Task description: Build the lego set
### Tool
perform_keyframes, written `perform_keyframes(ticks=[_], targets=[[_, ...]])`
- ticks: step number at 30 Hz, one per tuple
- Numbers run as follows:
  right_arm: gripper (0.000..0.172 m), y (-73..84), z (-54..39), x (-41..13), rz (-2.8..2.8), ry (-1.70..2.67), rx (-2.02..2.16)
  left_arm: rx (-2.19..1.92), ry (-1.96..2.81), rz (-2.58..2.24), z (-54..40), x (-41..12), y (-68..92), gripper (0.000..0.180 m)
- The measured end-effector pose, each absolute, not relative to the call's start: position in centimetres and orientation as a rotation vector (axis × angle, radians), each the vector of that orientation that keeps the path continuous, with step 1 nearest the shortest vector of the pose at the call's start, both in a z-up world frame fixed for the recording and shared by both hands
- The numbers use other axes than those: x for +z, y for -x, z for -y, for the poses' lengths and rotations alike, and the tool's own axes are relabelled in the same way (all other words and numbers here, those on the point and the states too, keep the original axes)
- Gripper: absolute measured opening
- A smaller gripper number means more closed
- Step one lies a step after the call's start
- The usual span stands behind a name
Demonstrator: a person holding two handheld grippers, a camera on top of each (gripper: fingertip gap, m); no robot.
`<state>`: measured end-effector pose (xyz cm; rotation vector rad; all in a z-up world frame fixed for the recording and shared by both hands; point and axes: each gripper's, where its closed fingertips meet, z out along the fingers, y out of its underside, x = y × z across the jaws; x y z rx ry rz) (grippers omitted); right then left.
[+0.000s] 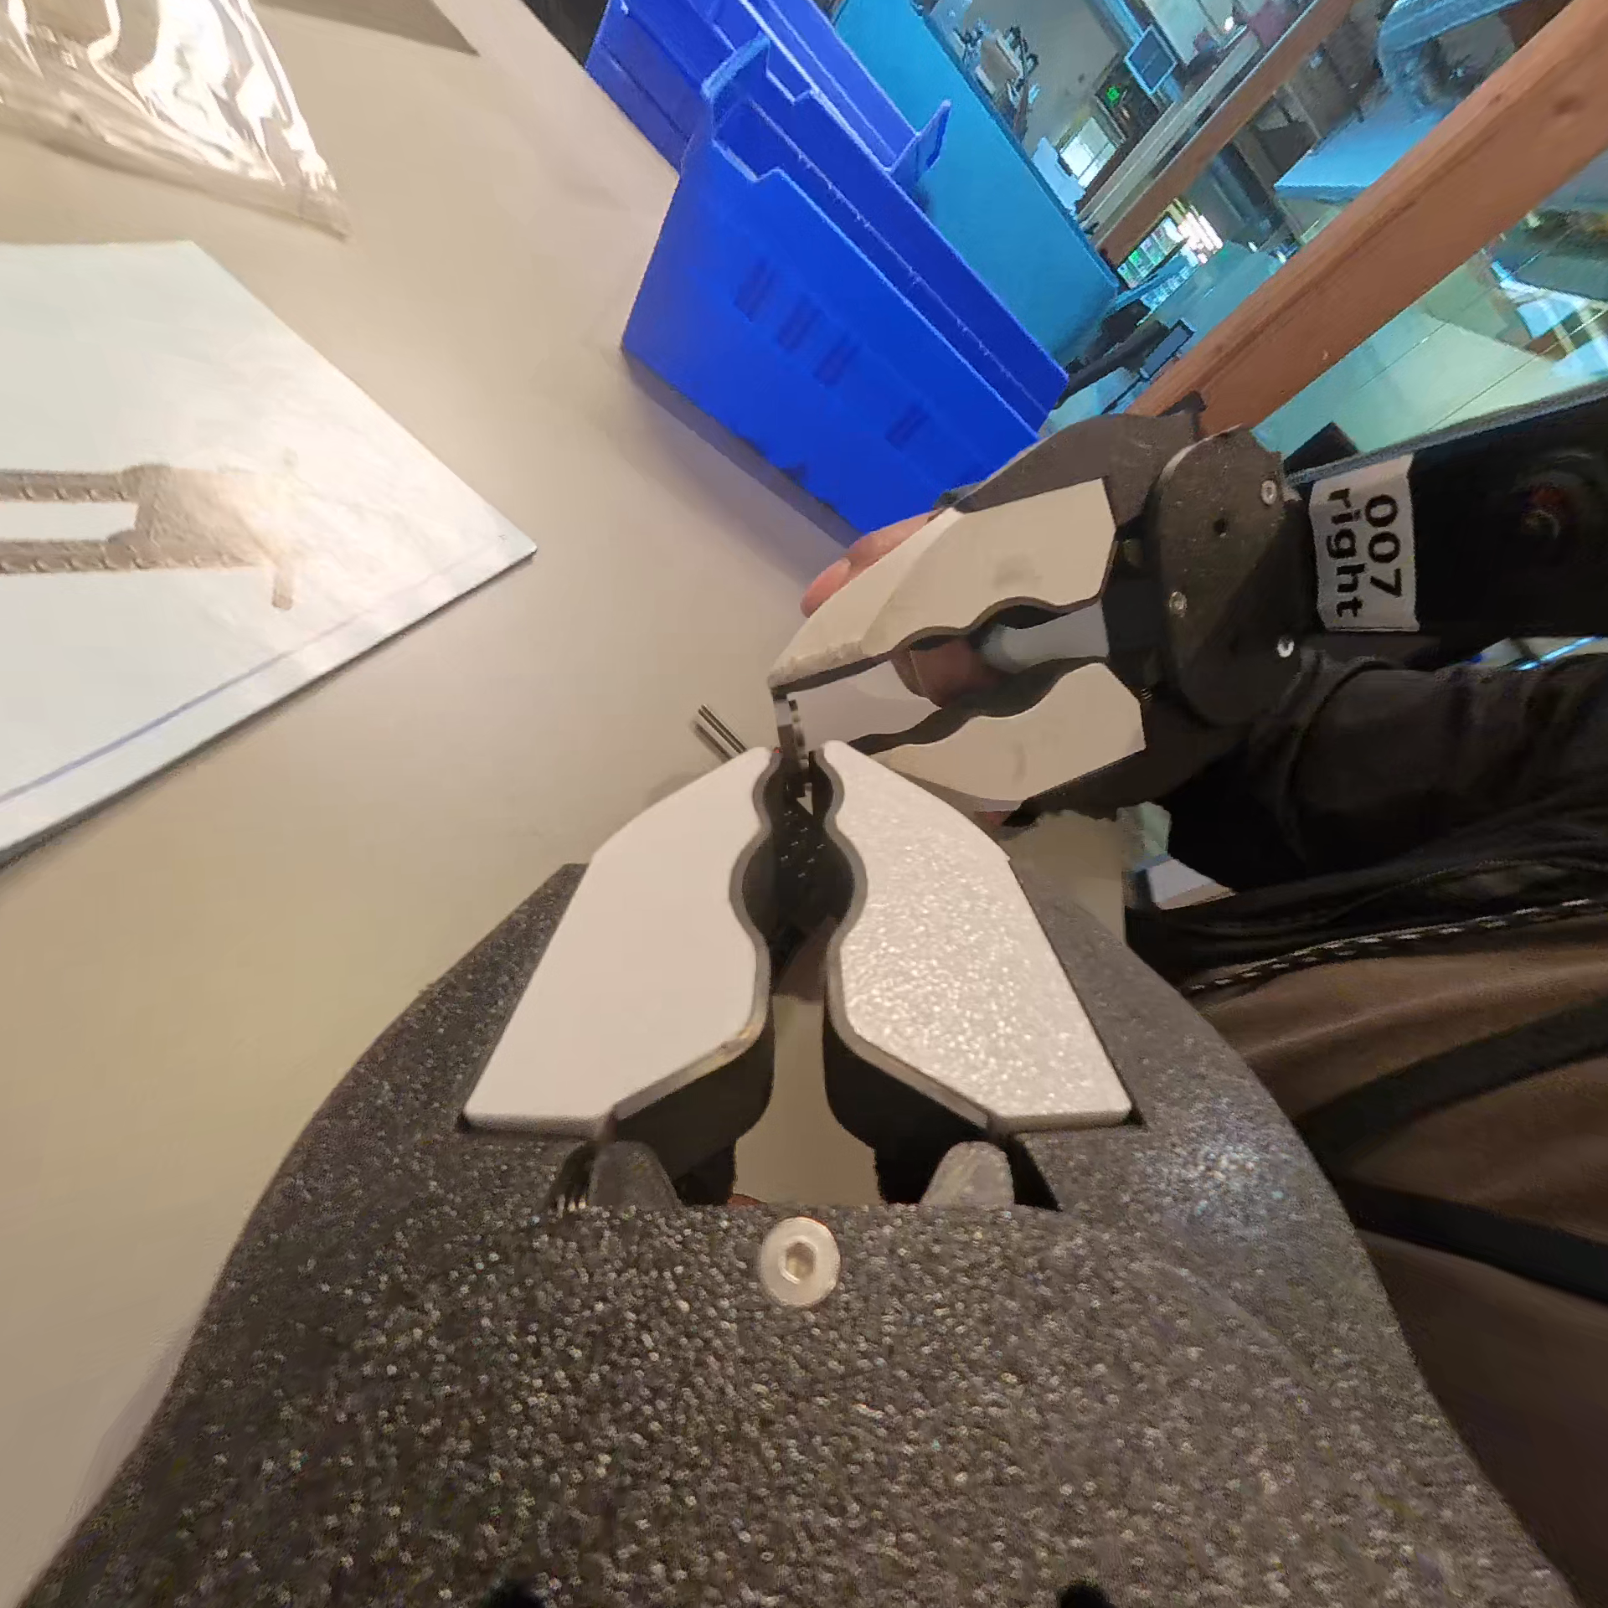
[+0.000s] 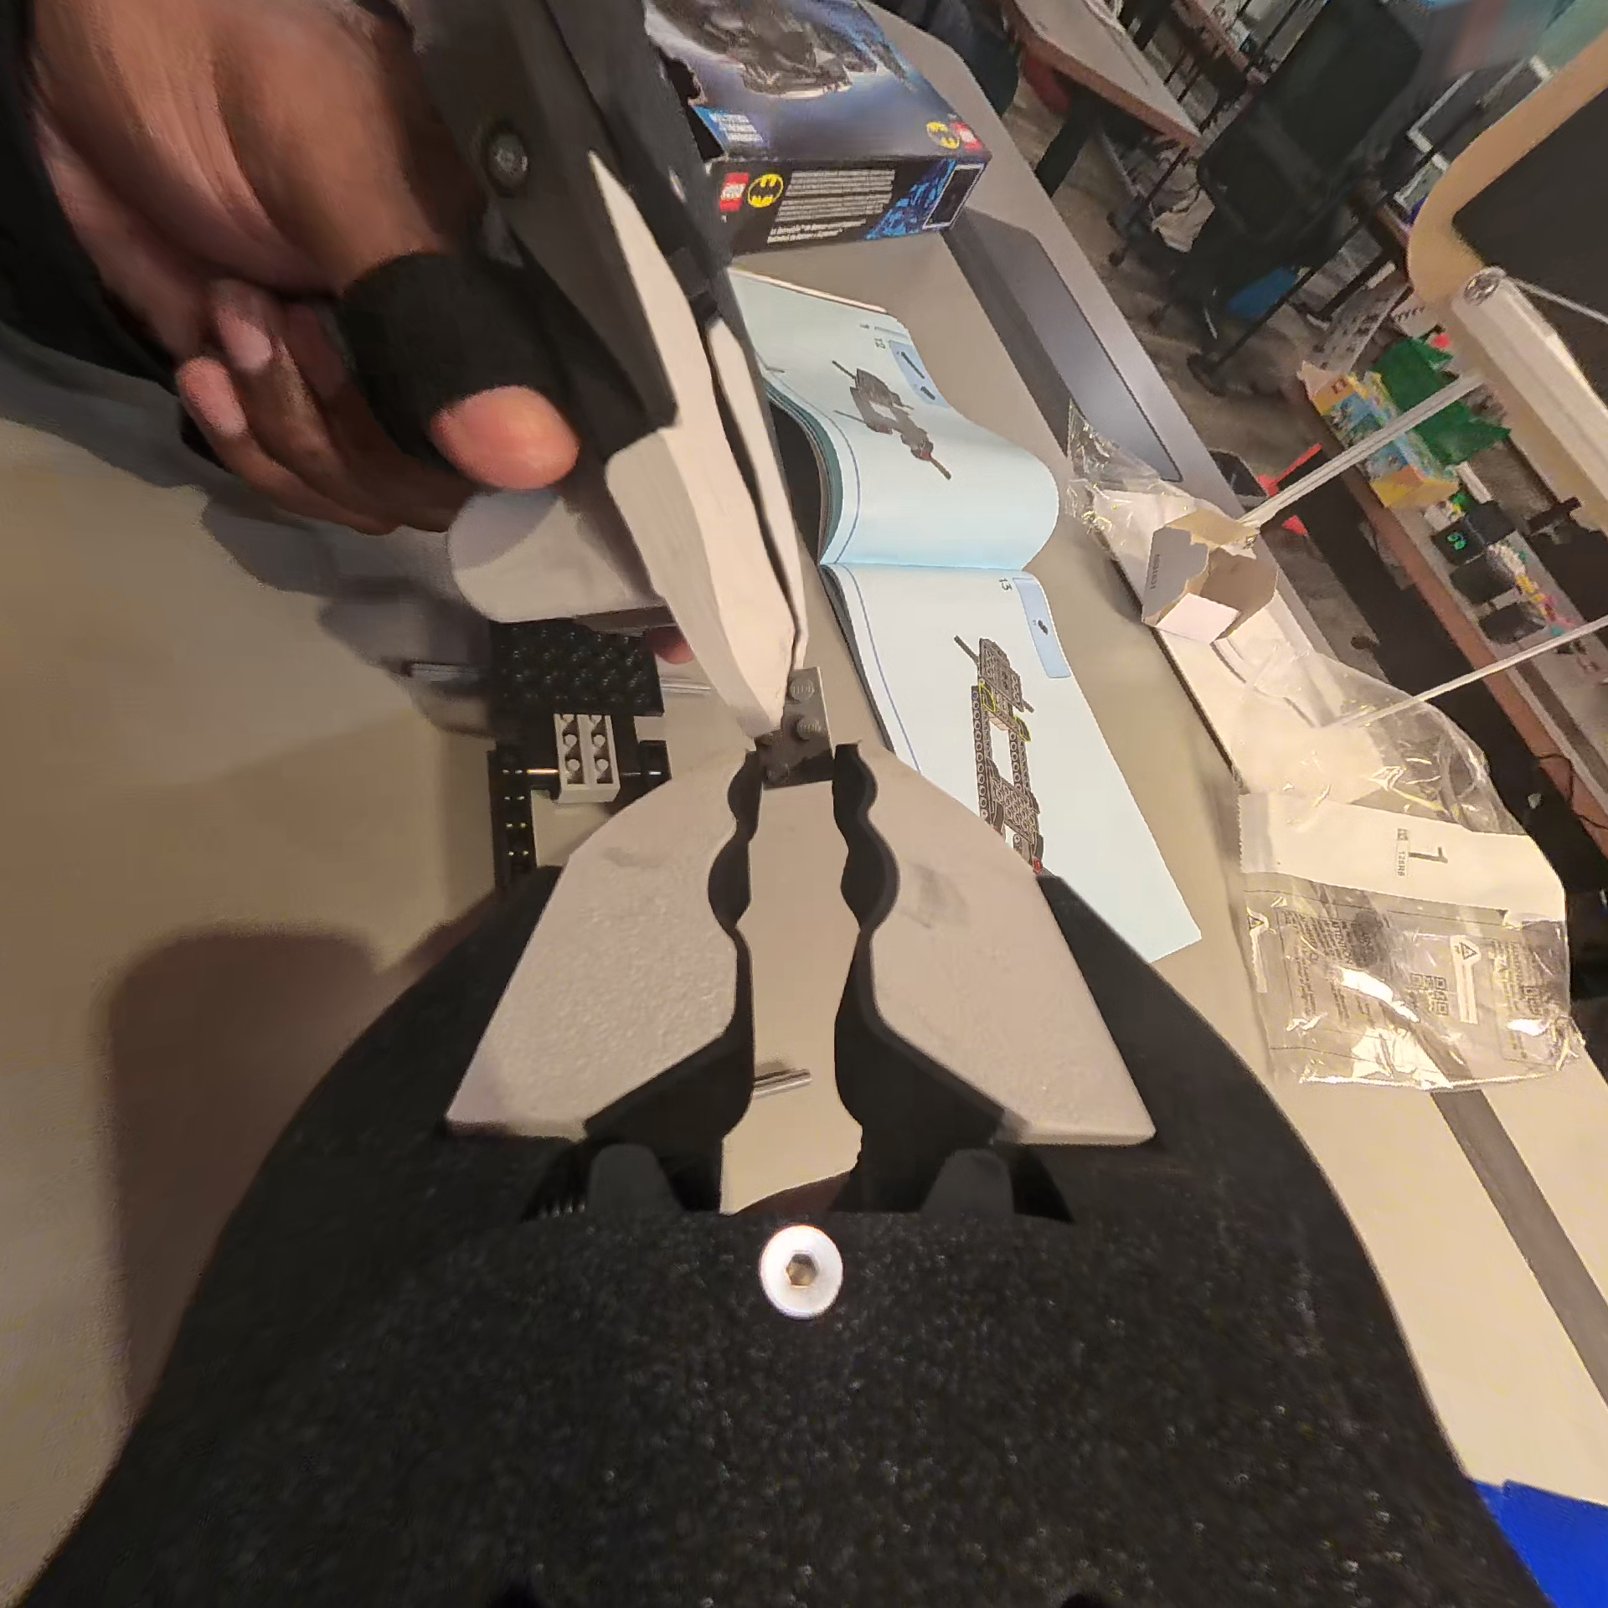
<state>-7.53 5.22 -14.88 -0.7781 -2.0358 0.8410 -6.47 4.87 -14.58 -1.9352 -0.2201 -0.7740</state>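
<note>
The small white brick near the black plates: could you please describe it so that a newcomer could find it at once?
Start at the open instruction booklet on the beige table and look left, past the two grippers' meeting fingers. There lies a black studded build. The white brick sits against its near edge, the only pale piece among black ones.

— What's around the beige bench (image 1: 539,287)?
— Blue bins (image 1: 835,287) at its far edge, a wooden beam (image 1: 1357,235) beyond them, cluttered tables (image 2: 1114,61) behind.
</note>
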Motion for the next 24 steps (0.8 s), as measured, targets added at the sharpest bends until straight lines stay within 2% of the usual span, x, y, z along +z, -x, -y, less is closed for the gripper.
perform_keyframes(ticks=[2, 5, 10, 13, 24], targets=[[0.018, 7.3, -5.2, -14.9, 2.035, 0.766, 0.877, -0.674, 1.952, 0.147, -4.8, -14.7, 6.6, 0.005], [0.029, 7.0, -5.3, -15.3, 2.064, 0.798, 0.961, -0.421, 1.960, -0.080, -4.4, -14.5, 6.8, 0.005], [0.029, 6.7, -5.6, -15.7, 2.085, 0.825, 1.030, 0.265, 1.855, -0.645, -3.5, -14.7, 7.2, 0.005], [0.029, 6.4, -5.1, -15.9, 2.114, 0.806, 1.053, 0.528, 1.758, -0.882, -3.2, -15.8, 7.0, 0.005], [0.031, 4.6, -3.4, -17.0, 2.270, 0.765, 1.181, 0.627, 1.529, -1.067, -2.5, -15.4, 5.0, 0.005]])
